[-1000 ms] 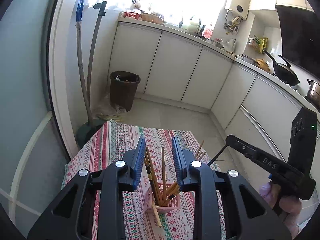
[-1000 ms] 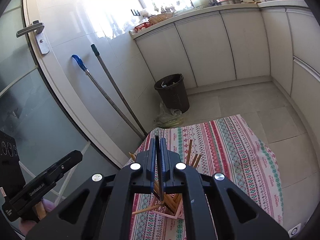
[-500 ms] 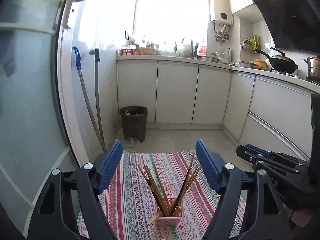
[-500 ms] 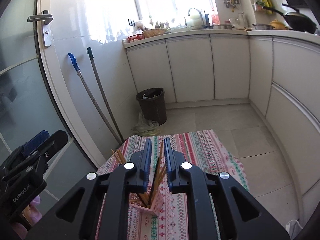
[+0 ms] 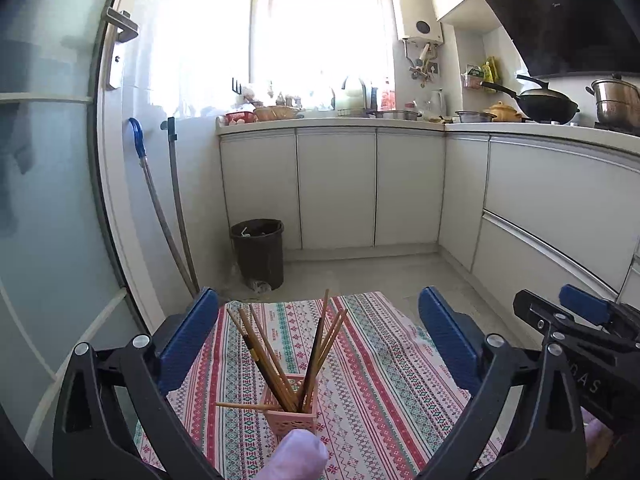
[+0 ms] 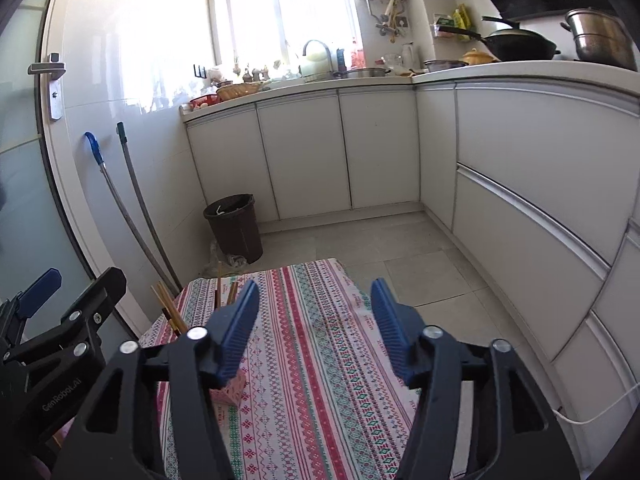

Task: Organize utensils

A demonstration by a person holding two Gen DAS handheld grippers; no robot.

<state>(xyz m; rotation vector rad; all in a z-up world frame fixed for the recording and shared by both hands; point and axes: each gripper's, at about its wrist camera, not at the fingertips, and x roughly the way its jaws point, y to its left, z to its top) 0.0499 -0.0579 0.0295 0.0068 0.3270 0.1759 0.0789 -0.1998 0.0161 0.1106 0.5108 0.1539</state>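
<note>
Pink holder [image 5: 291, 407]: standing upright on your striped tablecloth [image 5: 376, 364], near its left edge.
Chopsticks [image 5: 280, 356]: fanned upright inside the holder; one lies across its rim.
Your left gripper [image 5: 320, 344]: jaws spread wide, empty, above the holder.
Your right gripper [image 6: 314, 328]: jaws spread wide, empty, to the holder's right.

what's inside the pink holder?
The pink holder contains a fanned bundle of chopsticks, wooden and dark ones, leaning outward; one lies nearly flat across its rim. Their lower ends and the holder's bottom are hidden by its walls. It stands on the striped tablecloth.
</note>
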